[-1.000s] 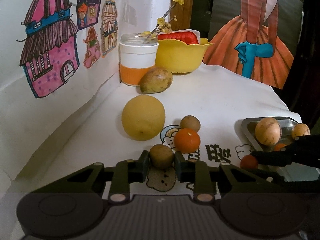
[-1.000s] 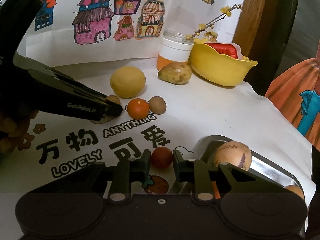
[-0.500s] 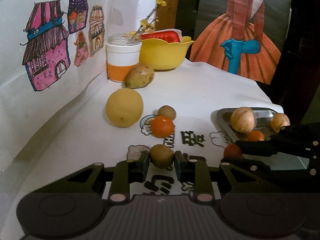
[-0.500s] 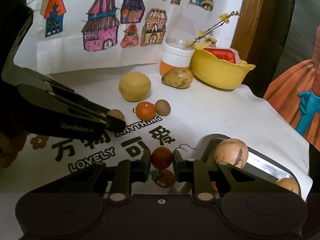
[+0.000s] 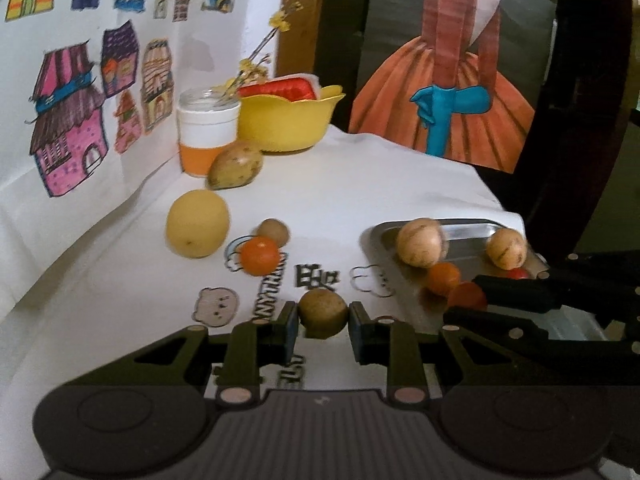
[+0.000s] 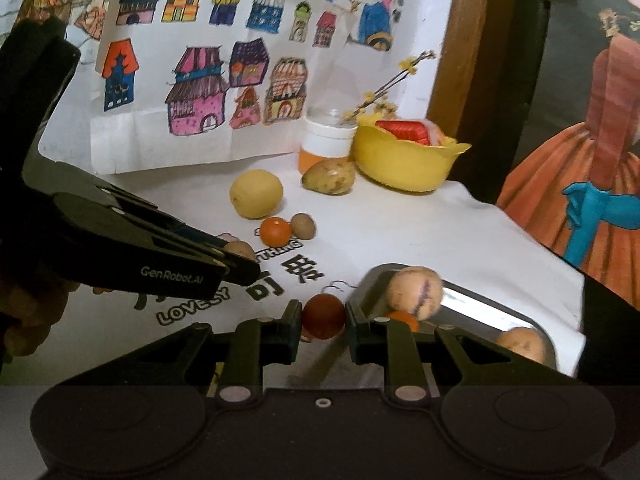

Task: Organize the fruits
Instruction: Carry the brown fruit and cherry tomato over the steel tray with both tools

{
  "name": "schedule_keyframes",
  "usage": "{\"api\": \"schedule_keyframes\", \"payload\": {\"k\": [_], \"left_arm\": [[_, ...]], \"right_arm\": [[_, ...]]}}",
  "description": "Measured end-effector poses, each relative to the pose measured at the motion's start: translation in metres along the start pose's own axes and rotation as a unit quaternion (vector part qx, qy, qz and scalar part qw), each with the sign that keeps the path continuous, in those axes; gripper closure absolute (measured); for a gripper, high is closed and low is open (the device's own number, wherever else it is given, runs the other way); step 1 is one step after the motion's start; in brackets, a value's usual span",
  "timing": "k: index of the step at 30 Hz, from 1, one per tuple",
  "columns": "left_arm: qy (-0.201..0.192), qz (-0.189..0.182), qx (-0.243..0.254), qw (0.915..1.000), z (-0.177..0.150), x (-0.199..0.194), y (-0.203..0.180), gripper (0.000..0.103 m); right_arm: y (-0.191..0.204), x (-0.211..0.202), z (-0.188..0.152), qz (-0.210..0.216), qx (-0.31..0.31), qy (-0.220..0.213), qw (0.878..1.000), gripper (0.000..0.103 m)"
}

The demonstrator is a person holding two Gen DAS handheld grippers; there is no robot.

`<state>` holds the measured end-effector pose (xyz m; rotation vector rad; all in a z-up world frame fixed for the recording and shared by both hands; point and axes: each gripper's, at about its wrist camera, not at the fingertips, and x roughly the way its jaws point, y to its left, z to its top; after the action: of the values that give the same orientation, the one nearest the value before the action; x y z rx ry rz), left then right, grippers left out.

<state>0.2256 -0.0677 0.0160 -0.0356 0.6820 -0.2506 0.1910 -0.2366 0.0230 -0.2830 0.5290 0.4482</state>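
Note:
My left gripper [image 5: 323, 322] is shut on a small brown round fruit [image 5: 323, 313], held above the printed white cloth. My right gripper [image 6: 323, 322] is shut on a small dark red fruit [image 6: 323, 316] just left of the metal tray [image 6: 500, 304]. The tray [image 5: 468, 232] holds two tan round fruits [image 5: 420, 242] [image 5: 506, 248] and a small orange fruit [image 5: 442, 278]. On the cloth lie a yellow citrus [image 5: 198, 229], an orange [image 5: 260, 256], another brown fruit [image 5: 273, 232] and a mottled mango [image 5: 235, 165]. The right gripper [image 5: 480, 300] shows at the tray's near corner.
A white-and-orange jar [image 5: 209, 136] with a flower sprig and a yellow bowl [image 5: 286, 122] stand at the back against the wall of house drawings. The table's right edge drops off beyond the tray. A hand [image 6: 32, 312] holds the left gripper [image 6: 240, 260].
Both grippers have risen and pulled back from the table with their fruits. The left gripper has carried the brown fruit rightward, closer to the tray. Fruits on the cloth stay put.

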Motion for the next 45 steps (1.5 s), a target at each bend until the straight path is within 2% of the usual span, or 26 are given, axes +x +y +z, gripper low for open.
{"api": "schedule_keyframes", "payload": {"k": [12, 22, 37, 45], "left_arm": [[-0.001, -0.028, 0.024, 0.9993, 0.0, -0.004, -0.055, 0.073], [0.014, -0.058, 0.047, 0.9971, -0.007, 0.015, -0.102, 0.073], [0.029, -0.062, 0.065, 0.9955, -0.001, 0.048, -0.128, 0.073], [0.033, -0.055, 0.065, 0.9958, -0.002, 0.052, -0.123, 0.073]], "right_arm": [[-0.039, -0.043, -0.031, -0.046, 0.022, -0.003, 0.999, 0.078], [-0.072, -0.061, -0.061, -0.076, 0.04, 0.014, 0.996, 0.078], [-0.1, -0.039, -0.072, -0.085, 0.062, 0.018, 0.994, 0.078], [-0.099, -0.022, -0.069, -0.063, 0.057, 0.018, 0.996, 0.078]]}}
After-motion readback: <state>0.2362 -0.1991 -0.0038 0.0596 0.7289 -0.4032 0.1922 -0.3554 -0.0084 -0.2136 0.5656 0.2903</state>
